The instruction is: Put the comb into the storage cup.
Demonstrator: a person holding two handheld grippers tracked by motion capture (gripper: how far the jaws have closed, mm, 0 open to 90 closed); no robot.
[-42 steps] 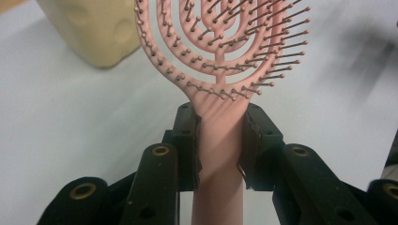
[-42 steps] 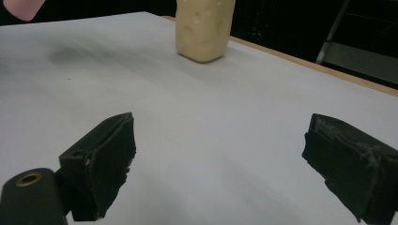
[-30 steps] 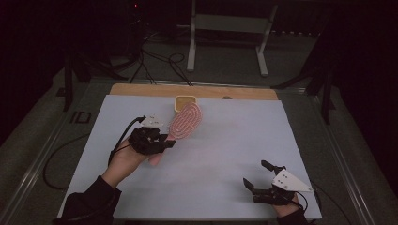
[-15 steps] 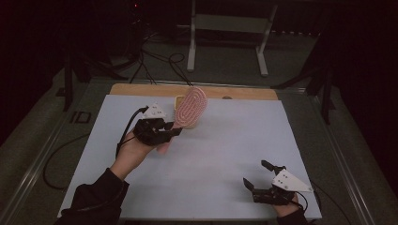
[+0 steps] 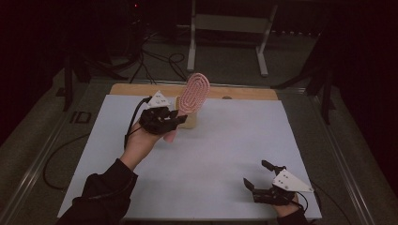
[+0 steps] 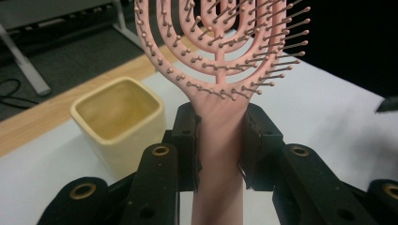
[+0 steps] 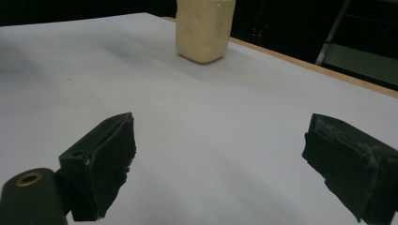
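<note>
A pink hairbrush (image 5: 194,92) with an oval vented head is held up over the back of the table, its handle (image 6: 219,154) clamped between the jaws of my left gripper (image 5: 174,121), bristles facing that gripper's camera. Just behind it stands a cream square cup (image 5: 189,120), seen open-topped and hollow in the left gripper view (image 6: 123,123), left of the brush. My right gripper (image 5: 259,175) rests near the table's front right corner, jaws wide apart with nothing between them (image 7: 220,164). The cup (image 7: 204,29) stands far ahead of it.
The table is covered by a white sheet (image 5: 220,145) with a wooden strip (image 5: 141,89) along the back edge. Beyond the table, a metal stand (image 5: 225,37) and cables lie on the dark floor. A cable (image 5: 51,164) hangs off the table's left side.
My left gripper has lifted the hairbrush and carried it toward the back of the table, tilting it more upright over the cup. The right gripper has stayed where it was.
</note>
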